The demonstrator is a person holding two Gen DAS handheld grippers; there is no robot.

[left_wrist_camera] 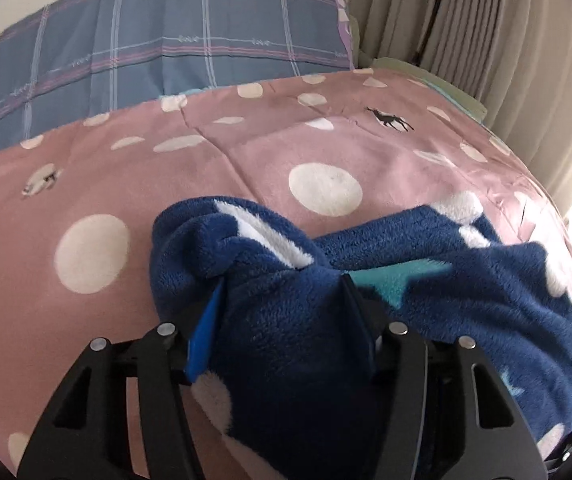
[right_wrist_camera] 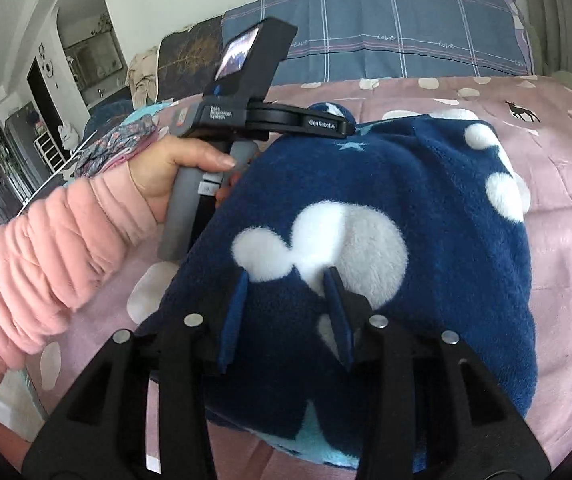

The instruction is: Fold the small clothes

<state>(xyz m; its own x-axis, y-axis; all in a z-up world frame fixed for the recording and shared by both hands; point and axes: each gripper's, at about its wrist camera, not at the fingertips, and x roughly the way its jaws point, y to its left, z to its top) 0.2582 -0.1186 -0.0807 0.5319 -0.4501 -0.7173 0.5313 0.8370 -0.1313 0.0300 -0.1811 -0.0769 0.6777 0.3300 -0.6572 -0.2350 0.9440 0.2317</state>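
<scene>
On the pink polka-dot bedspread (left_wrist_camera: 165, 168), left gripper (left_wrist_camera: 281, 280) and right gripper (right_wrist_camera: 290, 276) each pinch the navy fleece garment (right_wrist_camera: 406, 184) at 6 o'clock.

The left wrist camera sits just behind its own fingers and looks forward and down along them, very near the blue fleece garment (left_wrist_camera: 366, 280) that fills the picture from 3 to 6 o'clock. Beyond it, toward 12 o'clock, lie the pink spotted bedspread (left_wrist_camera: 165, 168) and the checked pillow (left_wrist_camera: 165, 40). The right wrist camera looks the same way, equally close over the garment (right_wrist_camera: 366, 200), with the pillow (right_wrist_camera: 386, 32) again at 12 o'clock. Both views share garment, bedspread (right_wrist_camera: 566, 220) and pillow. At 10 o'clock the right view also takes in the left gripper (right_wrist_camera: 350, 126) and the hand (right_wrist_camera: 169, 172) holding it.
</scene>
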